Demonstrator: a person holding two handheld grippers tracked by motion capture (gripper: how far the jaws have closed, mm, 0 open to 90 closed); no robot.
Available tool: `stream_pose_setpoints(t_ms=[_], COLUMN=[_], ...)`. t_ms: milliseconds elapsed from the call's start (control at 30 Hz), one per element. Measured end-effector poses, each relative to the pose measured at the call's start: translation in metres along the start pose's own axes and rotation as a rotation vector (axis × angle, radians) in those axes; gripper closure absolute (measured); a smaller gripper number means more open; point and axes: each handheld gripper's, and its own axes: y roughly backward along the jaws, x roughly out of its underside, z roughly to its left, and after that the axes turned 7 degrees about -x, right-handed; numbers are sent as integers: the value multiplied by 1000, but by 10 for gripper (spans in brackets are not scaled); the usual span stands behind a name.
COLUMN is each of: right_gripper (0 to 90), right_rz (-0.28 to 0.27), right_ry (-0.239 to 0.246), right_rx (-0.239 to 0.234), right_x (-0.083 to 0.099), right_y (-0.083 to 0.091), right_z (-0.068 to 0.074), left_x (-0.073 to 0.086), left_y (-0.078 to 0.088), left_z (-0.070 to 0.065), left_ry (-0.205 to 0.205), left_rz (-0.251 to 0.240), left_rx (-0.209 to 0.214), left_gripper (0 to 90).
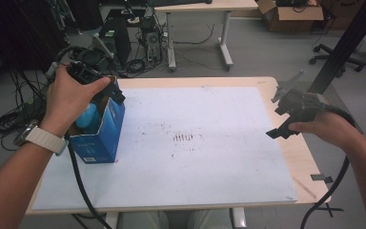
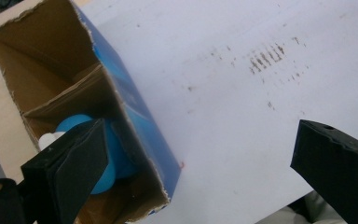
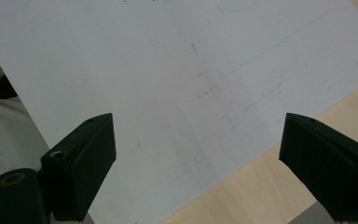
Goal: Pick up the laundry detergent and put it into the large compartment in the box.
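An open-topped blue cardboard box (image 1: 101,136) stands at the left of the white sheet (image 1: 195,162). A cardboard divider splits its inside. A rounded light-blue object (image 1: 87,117) with a white part lies in the compartment nearest me. My left gripper (image 1: 107,93) hovers over the box's top, open. In the left gripper view, one jaw of the left gripper (image 2: 200,135) hangs over the blue object (image 2: 116,156) and the other stands outside the box wall (image 2: 142,123). My right gripper (image 1: 279,119) is open and holds nothing above the table's right edge, over the sheet's border (image 3: 196,126).
The wooden table (image 1: 301,157) shows bare beyond the sheet on the right, with bits of tape (image 1: 321,177) near the front corner. Brown smudges (image 1: 183,137) mark the sheet's middle. Beyond the table are a desk (image 1: 198,7), a computer tower (image 1: 114,36), floor cables and a black post (image 1: 345,45).
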Motion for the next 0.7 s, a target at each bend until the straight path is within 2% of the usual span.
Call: stream_pose_setpoints(t_ms=[167,200,233,300,333,433,467,500,533,700], right_gripper=[106,107,107,106,106,106,106,106,107,106], right_rz=[1,-1,-1,-4,-4,-7,-7,-8,-7,-7], right_ry=[-3,-4,-4,-6,-6,-10,-10,-8,-8,-1], right_rx=[3,3,3,5,5,5,5,3,2,3], right_x=[1,2,2,3,3,3,3,3,2,2], right_y=[1,1,1,2,2,3,3,2,2,1], right_z=[0,1,1,2,2,2,2,3,3,4], left_x=[-2,-2,-2,-3,-3,-4,-4,-4,-4,-3], left_y=[10,14,14,19,19,23,23,23,23,22], left_z=[-14,-19,-19,-27,-27,-39,-39,-46,-46,-66], left_ry=[-53,-79,-79,-115,-115,-165,-165,-192,-192,-252], left_rz=[-21,-24,-24,-20,-20,-10,-10,-8,-8,-10], left_rx=[22,34,34,58,58,90,90,110,110,159], left_gripper=[43,43,43,45,45,46,46,46,46,48])
